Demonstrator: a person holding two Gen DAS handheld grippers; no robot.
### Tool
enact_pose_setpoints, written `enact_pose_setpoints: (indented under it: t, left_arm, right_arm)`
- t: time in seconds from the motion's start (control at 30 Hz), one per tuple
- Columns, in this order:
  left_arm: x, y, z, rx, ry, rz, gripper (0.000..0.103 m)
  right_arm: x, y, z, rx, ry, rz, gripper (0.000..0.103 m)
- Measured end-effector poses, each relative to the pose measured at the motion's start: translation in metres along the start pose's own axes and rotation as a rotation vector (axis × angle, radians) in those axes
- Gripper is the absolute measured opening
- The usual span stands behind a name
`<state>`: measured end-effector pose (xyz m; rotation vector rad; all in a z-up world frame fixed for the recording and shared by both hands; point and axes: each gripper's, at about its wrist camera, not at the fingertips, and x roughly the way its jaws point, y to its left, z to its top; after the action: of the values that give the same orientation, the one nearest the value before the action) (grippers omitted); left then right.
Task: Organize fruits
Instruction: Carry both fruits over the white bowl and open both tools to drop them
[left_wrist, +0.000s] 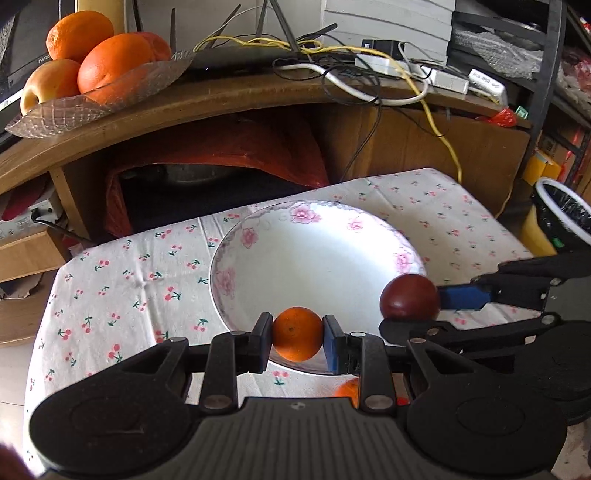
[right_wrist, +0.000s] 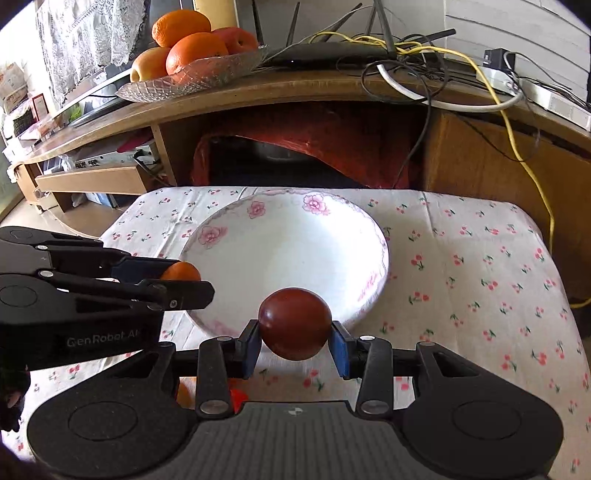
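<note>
A white floral plate (left_wrist: 317, 254) (right_wrist: 288, 243) sits on the cherry-print cloth. My left gripper (left_wrist: 297, 339) is shut on a small orange (left_wrist: 297, 338) and holds it over the plate's near rim; it also shows in the right wrist view (right_wrist: 181, 273). My right gripper (right_wrist: 294, 330) is shut on a dark red plum (right_wrist: 294, 323) at the plate's near right rim; the plum also shows in the left wrist view (left_wrist: 410, 297). Another orange fruit (left_wrist: 349, 391) lies on the cloth, partly hidden under my left gripper.
A glass dish (left_wrist: 96, 107) (right_wrist: 195, 79) of oranges and apples stands on the wooden shelf behind. Cables and a router (left_wrist: 332, 62) lie on that shelf. A bin (left_wrist: 561, 218) stands at the right of the table.
</note>
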<state>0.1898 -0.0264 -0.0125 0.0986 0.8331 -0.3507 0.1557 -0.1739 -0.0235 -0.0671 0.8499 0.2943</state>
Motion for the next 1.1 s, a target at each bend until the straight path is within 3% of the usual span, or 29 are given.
enact_pose_setpoints:
  t: [0.7,1.1]
  left_arm:
    - [0.016,0.007,-0.001,-0.020,0.023,0.002,0.038]
    - [0.001,0.009,0.002,0.001,-0.012,0.036,0.048]
  right_arm:
    - [0.018,-0.002,0.011,-0.033,-0.020,-0.009,0.040]
    - [0.011,-0.001,0.014,-0.025,-0.051,-0.012,0.043]
